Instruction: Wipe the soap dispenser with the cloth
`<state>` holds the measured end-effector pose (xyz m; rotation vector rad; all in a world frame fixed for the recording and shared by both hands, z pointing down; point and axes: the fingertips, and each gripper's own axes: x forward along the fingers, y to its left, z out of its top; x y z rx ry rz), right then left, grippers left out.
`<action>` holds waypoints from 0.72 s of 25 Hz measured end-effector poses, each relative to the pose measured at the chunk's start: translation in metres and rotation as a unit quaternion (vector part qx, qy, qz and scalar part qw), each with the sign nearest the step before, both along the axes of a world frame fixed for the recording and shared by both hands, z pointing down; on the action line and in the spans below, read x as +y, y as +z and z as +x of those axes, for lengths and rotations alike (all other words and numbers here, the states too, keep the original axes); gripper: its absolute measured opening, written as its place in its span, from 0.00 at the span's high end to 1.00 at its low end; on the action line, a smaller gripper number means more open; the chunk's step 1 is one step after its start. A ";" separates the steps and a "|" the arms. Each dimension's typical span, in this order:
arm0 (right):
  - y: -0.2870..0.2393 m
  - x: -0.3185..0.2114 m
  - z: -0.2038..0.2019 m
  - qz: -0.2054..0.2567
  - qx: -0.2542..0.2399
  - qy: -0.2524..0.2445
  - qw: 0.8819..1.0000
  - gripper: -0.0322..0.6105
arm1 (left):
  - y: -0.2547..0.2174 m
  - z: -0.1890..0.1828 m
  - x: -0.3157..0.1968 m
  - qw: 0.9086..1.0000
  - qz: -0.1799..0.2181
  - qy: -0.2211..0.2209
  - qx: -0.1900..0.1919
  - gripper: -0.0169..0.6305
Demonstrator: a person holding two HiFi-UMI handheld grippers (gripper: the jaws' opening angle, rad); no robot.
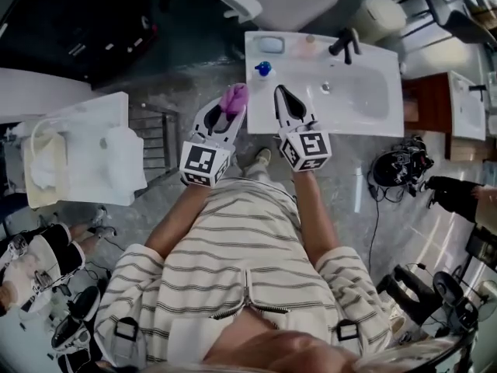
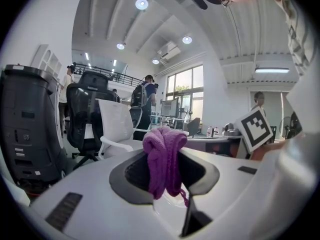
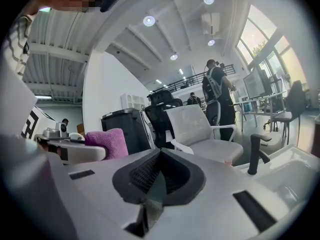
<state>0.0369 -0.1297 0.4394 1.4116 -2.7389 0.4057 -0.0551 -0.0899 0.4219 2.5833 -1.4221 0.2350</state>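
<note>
1. Soap dispenser (image 1: pixel 263 69): prob. the small blue-topped item, upper centre of head view, at left end of the sink counter (image 1: pixel 384 124). Too small to tell shape beyond a rounded top. Apart from both grippers.
2. Cloth (image 1: pixel 234 95): purple, just below the dispenser in frame, not touching it. Soft knitted look, bunched into a thick wad w/ a loose thread hanging.
3. Left gripper (image 1: pixel 231 109): jaws clamped on the cloth, wad sticking out past the tips.
4. Right gripper (image 1: pixel 282 93): jaws fully together, nothing between them. Just right of the cloth in frame, over the counter's front edge.
5. Step, by judgement: bring cloth onto dispenser. Lead w/ the protruding wad, not the hard white tips. Keep pressure light, since a small bottle prob. tips or slides on a smooth top. Steady it w/ right gripper if poss.
6. Materials: counter glossy white, hard. Faucet (image 1: pixel 345 47) matt black, angular. Jaw pads (image 3: pixel 142 174) dark, ribbed.
</note>
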 end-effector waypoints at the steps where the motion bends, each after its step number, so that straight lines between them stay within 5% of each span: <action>1: -0.004 0.003 0.001 0.002 0.000 0.003 1.000 0.94 | -0.003 0.000 0.001 1.000 0.005 0.000 -0.001 0.77; 18: -0.050 0.030 0.007 0.043 -0.006 0.037 0.998 0.94 | -0.030 0.004 -0.004 0.999 0.054 0.001 0.006 0.77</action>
